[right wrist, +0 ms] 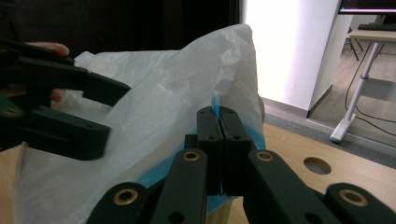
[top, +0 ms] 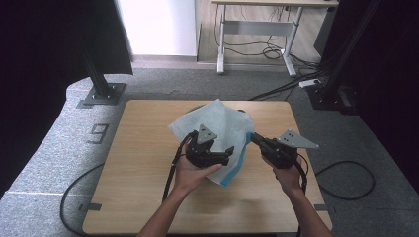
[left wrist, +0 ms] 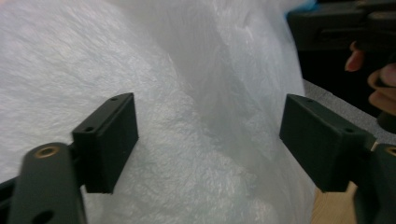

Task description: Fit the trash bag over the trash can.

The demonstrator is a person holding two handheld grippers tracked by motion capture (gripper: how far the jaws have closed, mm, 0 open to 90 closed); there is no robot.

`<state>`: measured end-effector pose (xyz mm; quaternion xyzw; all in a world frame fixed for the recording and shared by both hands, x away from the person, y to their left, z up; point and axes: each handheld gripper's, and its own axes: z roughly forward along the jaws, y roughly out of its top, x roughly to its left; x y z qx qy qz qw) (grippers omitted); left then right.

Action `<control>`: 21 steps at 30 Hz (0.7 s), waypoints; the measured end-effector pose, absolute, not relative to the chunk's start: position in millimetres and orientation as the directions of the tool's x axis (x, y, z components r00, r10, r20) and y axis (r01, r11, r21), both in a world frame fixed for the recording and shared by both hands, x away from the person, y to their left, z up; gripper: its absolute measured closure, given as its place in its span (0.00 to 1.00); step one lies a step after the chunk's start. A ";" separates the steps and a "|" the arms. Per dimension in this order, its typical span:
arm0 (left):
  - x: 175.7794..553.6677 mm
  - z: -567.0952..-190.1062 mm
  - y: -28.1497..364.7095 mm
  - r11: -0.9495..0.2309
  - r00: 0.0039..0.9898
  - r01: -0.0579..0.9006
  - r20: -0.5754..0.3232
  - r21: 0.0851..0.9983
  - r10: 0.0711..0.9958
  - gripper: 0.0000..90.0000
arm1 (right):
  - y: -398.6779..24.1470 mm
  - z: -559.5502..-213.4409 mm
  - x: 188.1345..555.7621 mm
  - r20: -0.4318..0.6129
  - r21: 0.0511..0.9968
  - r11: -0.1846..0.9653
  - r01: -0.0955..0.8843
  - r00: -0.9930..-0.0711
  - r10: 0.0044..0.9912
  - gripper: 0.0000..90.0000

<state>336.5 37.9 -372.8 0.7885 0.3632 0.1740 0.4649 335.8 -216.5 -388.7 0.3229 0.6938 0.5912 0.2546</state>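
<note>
A white, thin plastic bag [top: 217,121] with a blue edge [top: 236,170] is held up over the middle of the wooden table [top: 143,148]. My right gripper [top: 253,137] is shut on the bag's right edge. In the right gripper view, its jaws [right wrist: 219,114] pinch a blue strip [right wrist: 215,100] of the bag [right wrist: 177,79]. My left gripper [top: 226,154] stands open against the bag's front. In the left gripper view, its pads [left wrist: 210,135] stand wide apart and the white film [left wrist: 187,70] bulges between them, untouched. The left gripper [right wrist: 109,112] also appears at the left of the right gripper view.
Bare wood lies left and in front of the bag. The table has a round hole [right wrist: 317,165] near its right side. Black frame posts [top: 101,84] stand on the carpet at both far corners. A desk [top: 257,29] and cables [top: 346,177] lie beyond.
</note>
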 end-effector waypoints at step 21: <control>343.4 -370.7 45.8 -0.268 0.724 0.423 -0.144 0.866 0.674 0.98 | -223.7 -384.0 323.4 -0.030 0.988 0.122 0.096 -0.655 0.755 0.75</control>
